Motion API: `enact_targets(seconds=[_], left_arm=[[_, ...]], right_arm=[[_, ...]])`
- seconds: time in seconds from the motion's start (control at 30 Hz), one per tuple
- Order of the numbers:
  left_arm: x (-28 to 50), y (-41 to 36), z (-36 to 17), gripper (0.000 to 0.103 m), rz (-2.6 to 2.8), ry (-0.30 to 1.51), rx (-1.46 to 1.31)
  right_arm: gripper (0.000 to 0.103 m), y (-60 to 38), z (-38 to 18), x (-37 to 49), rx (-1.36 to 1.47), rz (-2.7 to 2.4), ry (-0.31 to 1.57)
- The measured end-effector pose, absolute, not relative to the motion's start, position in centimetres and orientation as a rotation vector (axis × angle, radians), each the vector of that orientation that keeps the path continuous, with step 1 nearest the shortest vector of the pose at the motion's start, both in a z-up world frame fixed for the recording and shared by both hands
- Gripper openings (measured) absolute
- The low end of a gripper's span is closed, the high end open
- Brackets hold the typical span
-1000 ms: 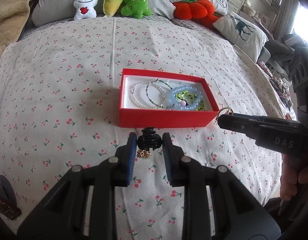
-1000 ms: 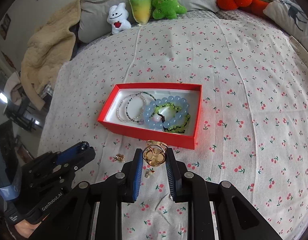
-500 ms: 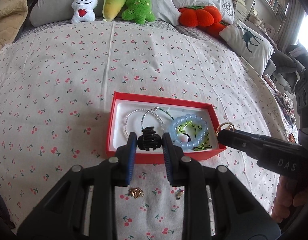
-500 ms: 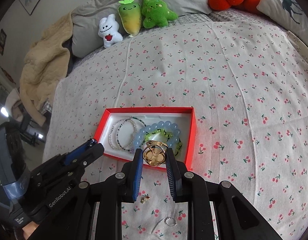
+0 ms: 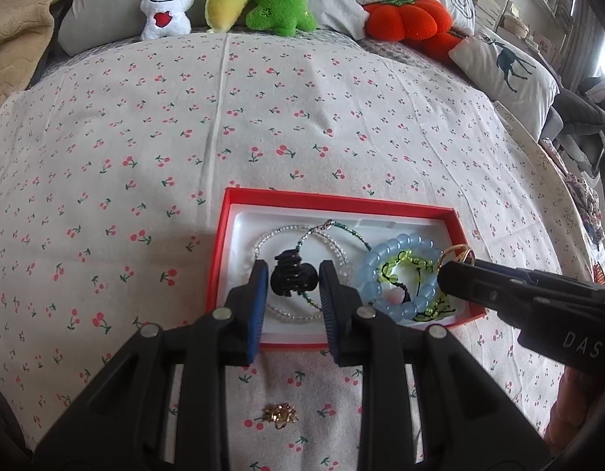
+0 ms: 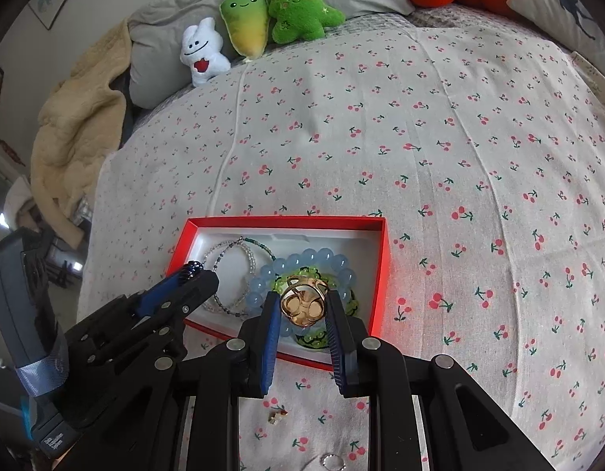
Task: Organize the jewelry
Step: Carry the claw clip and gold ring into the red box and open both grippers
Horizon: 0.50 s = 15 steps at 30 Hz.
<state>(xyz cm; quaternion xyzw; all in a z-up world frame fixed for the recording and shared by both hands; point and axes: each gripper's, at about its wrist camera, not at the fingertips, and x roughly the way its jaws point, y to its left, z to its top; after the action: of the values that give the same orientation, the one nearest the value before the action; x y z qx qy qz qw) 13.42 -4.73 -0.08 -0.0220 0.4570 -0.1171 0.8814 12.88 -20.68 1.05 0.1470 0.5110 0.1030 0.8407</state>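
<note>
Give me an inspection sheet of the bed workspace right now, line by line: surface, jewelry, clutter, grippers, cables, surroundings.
Surface: cherry-print bedsheet, smooth apart from faint creases.
Job's things: open red cardboard box with white lining holds a pale blue bead bracelet, a green bead bracelet and thin bead strands.
Clutter: small gold brooch on the sheet in front of the box; a tiny gold earring and a silver ring nearby.
Grippers: left gripper shut on a black claw hair clip, over the box; right gripper shut on a gold openwork ring, over the bracelets.
Cables: nothing seen.
Surroundings: plush toys, grey pillows, tan blanket.
</note>
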Motion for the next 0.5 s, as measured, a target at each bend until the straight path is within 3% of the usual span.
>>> enact_targets(seconds=[0.17, 0.5], left_arm=[[12.9, -4.5, 0.6, 0.041, -0.233, 0.944, -0.047], [10.5, -3.1, 1.8, 0.042, -0.192, 0.967, -0.049]], right_arm=[[0.023, -20.8, 0.8, 13.2, 0.311, 0.212, 1.087], [0.023, -20.9, 0.6, 13.3, 0.295, 0.197, 1.091]])
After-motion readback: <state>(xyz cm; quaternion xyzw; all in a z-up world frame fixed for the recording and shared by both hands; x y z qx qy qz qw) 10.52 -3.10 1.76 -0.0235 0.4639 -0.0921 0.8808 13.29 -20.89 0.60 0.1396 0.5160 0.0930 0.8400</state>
